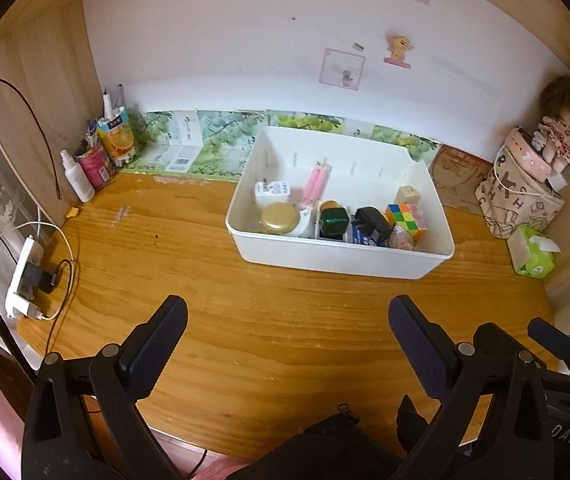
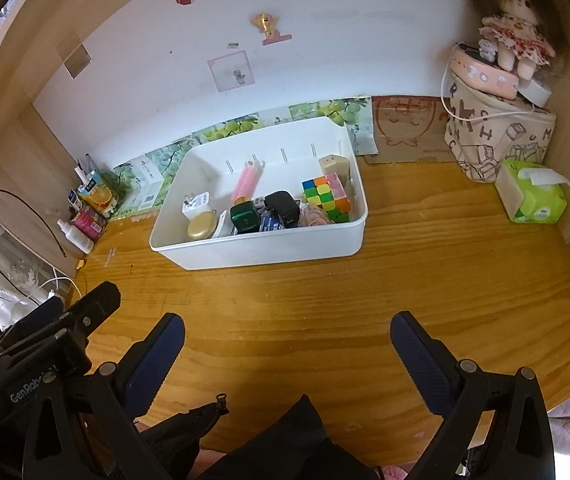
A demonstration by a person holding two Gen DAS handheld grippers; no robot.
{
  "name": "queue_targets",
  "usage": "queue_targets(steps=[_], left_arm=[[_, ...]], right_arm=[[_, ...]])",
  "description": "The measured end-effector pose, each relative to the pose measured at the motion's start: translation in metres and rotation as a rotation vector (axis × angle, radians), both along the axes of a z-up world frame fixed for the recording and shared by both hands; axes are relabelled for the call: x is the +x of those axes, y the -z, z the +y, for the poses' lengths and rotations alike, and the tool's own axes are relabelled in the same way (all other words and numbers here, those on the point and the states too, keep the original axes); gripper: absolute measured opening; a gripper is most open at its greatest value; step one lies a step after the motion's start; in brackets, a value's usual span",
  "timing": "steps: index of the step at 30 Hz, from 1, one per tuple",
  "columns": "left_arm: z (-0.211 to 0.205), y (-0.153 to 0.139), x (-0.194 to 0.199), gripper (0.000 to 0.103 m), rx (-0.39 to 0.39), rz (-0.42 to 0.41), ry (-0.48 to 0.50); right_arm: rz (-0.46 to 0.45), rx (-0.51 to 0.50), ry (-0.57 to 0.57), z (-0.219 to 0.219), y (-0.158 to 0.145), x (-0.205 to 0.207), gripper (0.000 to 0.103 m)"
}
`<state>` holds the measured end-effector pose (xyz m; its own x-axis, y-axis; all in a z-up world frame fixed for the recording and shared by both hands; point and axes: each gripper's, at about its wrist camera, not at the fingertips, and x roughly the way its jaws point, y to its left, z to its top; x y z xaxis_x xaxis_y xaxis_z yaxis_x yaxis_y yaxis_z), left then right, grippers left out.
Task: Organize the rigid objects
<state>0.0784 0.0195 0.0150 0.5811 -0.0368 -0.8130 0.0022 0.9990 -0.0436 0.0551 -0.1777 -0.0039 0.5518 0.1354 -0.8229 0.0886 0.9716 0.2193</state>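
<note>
A white bin [image 1: 341, 258] [image 2: 261, 250] stands on the wooden desk [image 1: 245, 320] [image 2: 405, 280] near the back wall. Inside it lie a colour cube [image 1: 405, 220] [image 2: 327, 198], a green box [image 1: 333, 222] [image 2: 245, 217], a black charger [image 1: 373, 222] [image 2: 283, 208], a gold-lidded jar [image 1: 280, 218] [image 2: 201, 229], a white plug [image 1: 271, 192] [image 2: 195, 202], pink sticks [image 1: 315, 186] [image 2: 247, 182] and a small beige block [image 1: 409, 194] [image 2: 335, 166]. My left gripper [image 1: 287, 312] and right gripper [image 2: 287, 328] both hover open and empty over the front of the desk, well short of the bin.
A spray bottle [image 1: 77, 176] [image 2: 77, 238], cans and a juice carton [image 1: 119, 140] [image 2: 99, 194] crowd the back left corner. A power strip [image 1: 25, 276] with cables lies at the left edge. A patterned bag [image 1: 521, 200] [image 2: 501, 136] with a doll [image 1: 561, 132] [image 2: 513, 36] and a green tissue pack [image 1: 535, 252] [image 2: 533, 194] sit at the right.
</note>
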Motion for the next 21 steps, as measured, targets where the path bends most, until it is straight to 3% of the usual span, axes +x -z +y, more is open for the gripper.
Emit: queue_targets(steps=[8, 21], left_arm=[[0.005, -0.002, 0.007, 0.101, 0.010, -0.033, -0.047], [-0.006, 0.002, 0.006, 0.101, 0.064, -0.024, -0.037]], right_arm=[[-0.008, -0.035, -0.052, 0.005, -0.002, 0.017, 0.103], [0.035, -0.034, -0.030, -0.005, 0.006, 0.018, 0.103]])
